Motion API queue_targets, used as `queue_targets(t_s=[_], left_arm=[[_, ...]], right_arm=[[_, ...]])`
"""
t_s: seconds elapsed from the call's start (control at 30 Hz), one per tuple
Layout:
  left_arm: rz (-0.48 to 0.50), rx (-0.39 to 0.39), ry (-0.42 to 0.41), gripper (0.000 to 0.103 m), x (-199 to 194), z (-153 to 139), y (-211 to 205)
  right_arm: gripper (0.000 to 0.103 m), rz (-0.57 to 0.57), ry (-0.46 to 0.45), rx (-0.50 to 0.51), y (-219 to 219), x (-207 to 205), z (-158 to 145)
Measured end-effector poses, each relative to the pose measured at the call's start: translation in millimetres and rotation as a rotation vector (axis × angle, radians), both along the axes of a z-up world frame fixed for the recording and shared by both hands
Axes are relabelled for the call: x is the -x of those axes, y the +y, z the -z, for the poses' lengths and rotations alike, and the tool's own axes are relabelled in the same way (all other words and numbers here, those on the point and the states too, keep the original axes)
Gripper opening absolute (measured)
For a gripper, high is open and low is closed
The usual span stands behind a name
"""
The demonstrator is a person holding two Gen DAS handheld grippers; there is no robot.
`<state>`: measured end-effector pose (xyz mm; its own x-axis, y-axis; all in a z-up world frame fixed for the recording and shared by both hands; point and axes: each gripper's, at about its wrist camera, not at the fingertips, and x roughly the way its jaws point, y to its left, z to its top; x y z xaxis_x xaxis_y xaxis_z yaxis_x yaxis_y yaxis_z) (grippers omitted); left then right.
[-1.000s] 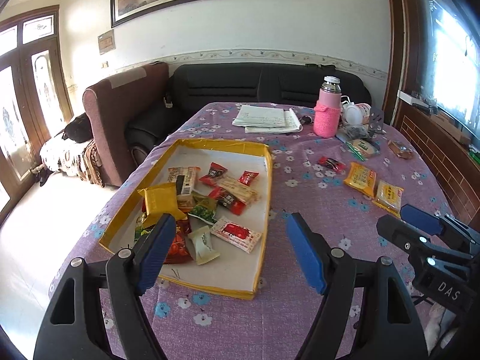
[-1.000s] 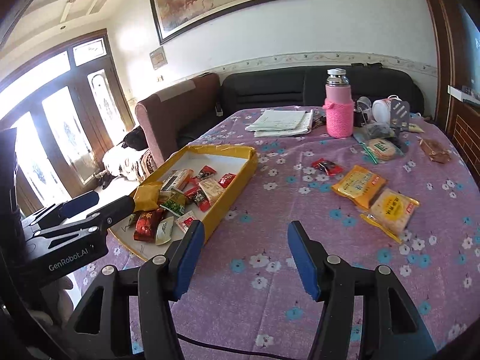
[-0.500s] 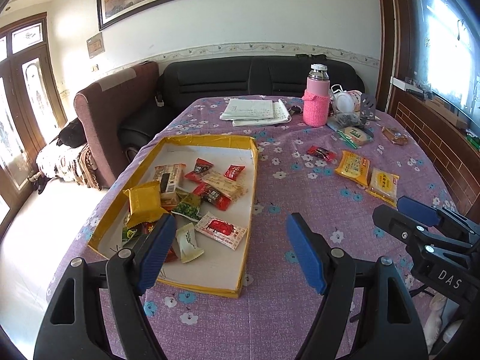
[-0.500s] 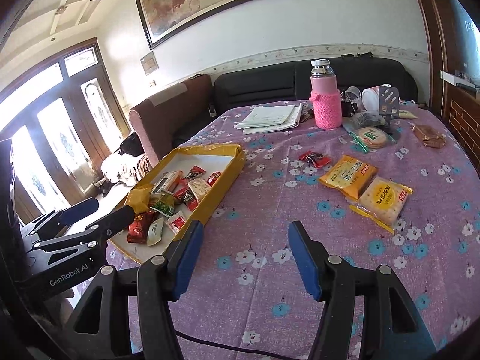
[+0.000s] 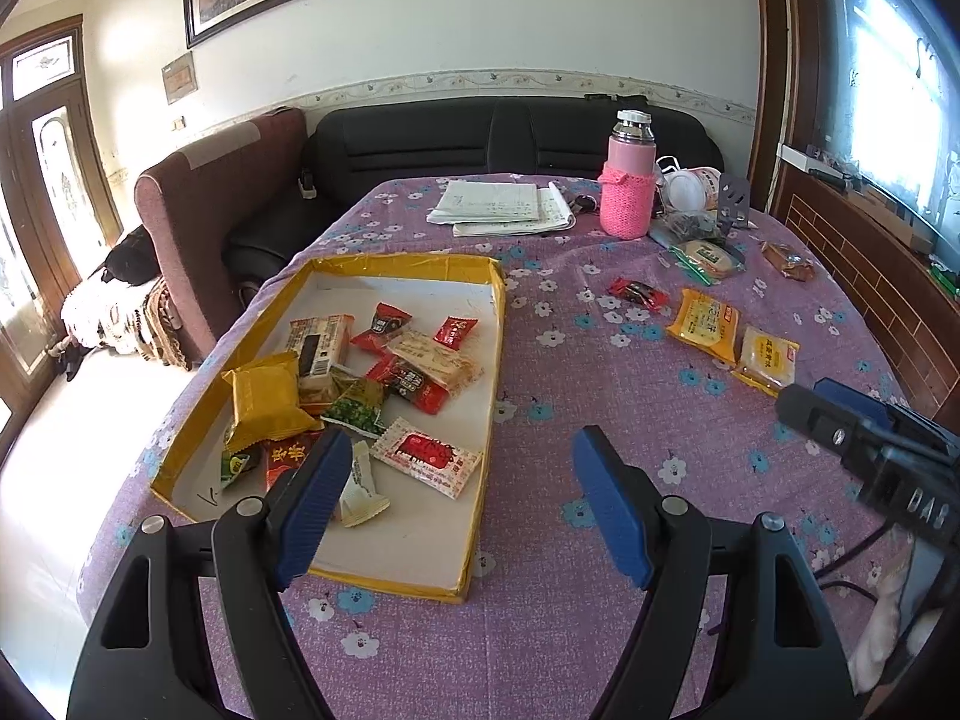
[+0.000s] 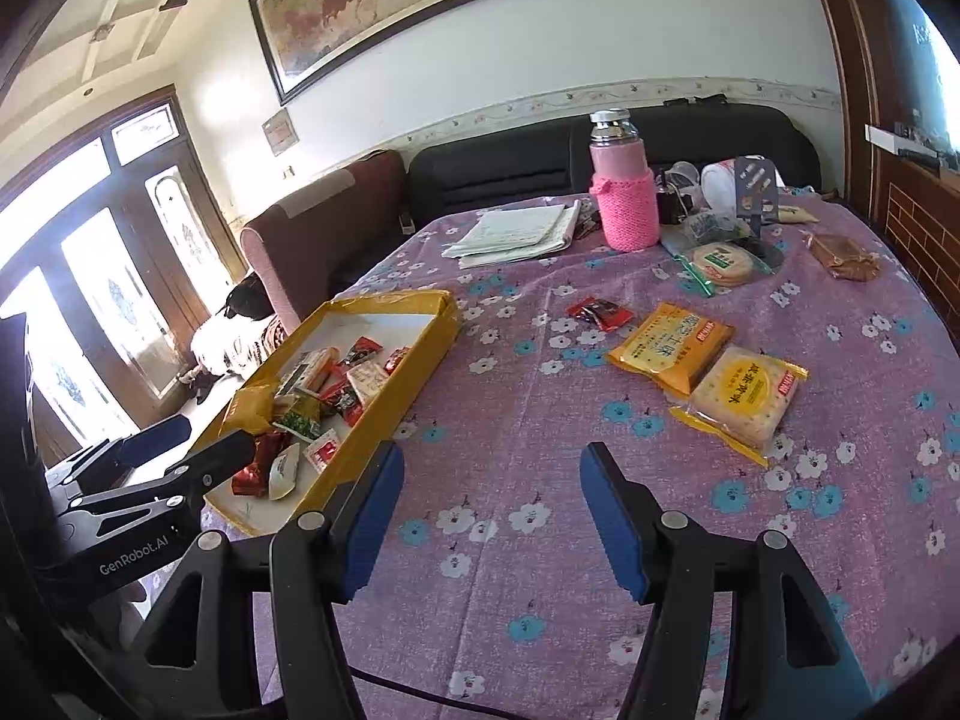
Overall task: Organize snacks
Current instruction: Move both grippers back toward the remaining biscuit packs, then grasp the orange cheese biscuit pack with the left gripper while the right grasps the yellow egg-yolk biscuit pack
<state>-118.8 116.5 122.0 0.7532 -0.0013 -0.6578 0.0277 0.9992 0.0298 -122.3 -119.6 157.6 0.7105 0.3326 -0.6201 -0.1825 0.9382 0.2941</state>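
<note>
My left gripper (image 5: 459,501) hangs over the near end of the yellow-edged tray (image 5: 489,396), its blue pads (image 5: 312,504) spread well apart with nothing between them. Through the gap I see the purple flowered tablecloth (image 5: 540,630) and the tray's near right corner. The tray lies at about ten o'clock from that gripper and holds a loose heap of wrapped snacks — a puffy yellow packet (image 5: 267,402) at the left, a green one (image 5: 354,408) beside it, several red wrappers and a white packet with a red label (image 5: 426,456) nearest my pads.

My right gripper (image 6: 492,519) is held over bare cloth, jaws parted and empty, with only flowers under them. From it, the tray sits at ten o'clock, just beside the left finger. The snacks not in the tray lie toward one o'clock: a pale cracker pack (image 6: 741,399) nearest, an orange pack (image 6: 669,345) touching its far edge, and a small red candy wrapper (image 6: 600,312) further on at twelve. Beyond them, a round biscuit in a clear bag (image 6: 720,264) and a brown wrapped cake (image 6: 843,252) lie near the pink-sleeved flask (image 6: 621,192), which stands upright next to a stack of papers (image 6: 516,231) at the table's far end.
</note>
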Motion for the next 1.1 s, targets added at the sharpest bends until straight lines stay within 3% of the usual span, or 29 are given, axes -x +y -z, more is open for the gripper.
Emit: queue_targets(t_s=[0.1,0.23,0.33,0.53,0.63,0.67,0.73,0.87,0.97,1.03,1.1], left_arm=[[0.024,0.045,0.01,0.076,-5.2,-1.1,2.2],[0.05,0.1,0.042,0.076,-18.4,5.9,-1.5],[0.086,0.127,0.069,0.076,-28.7,13.7,-12.1],[0.105,0.155,0.089,0.076,-41.7,18.8,-18.3],[0.09,0.154,0.081,0.076,-45.0,17.3,-9.4],[0.086,0.155,0.077,0.076,-45.7,16.9,-6.0],[0.084,0.153,0.066,0.076,-47.6,16.5,-0.8],[0.093,0.158,0.064,0.076,-57.2,20.0,-0.7],[0.122,0.167,0.089,0.076,-66.1,25.4,-8.3],[0.15,0.169,0.115,0.076,-69.8,29.3,-13.9],[0.168,0.167,0.122,0.076,-72.6,31.2,-18.5]], right_arm=[[0.063,0.074,0.053,-0.069,-43.8,-23.6,-2.2],[0.065,0.223,0.123,-0.042,-103.2,-72.8,3.6],[0.065,0.253,0.205,-0.073,-130.4,-115.4,22.0],[0.064,0.268,0.324,-0.003,-116.8,-202.7,60.9],[0.061,0.28,0.352,0.06,-106.1,-233.6,74.8],[0.055,0.277,0.366,0.075,-101.3,-240.3,78.9],[0.045,0.219,0.394,0.077,-86.2,-244.2,84.4],[0.046,0.009,0.38,0.137,-36.1,-222.8,83.7],[0.041,-0.197,0.399,0.015,-15.8,-198.5,76.1],[0.043,-0.191,0.352,-0.061,-31.6,-178.7,57.0],[0.052,-0.08,0.307,-0.025,-59.6,-161.4,40.1]])
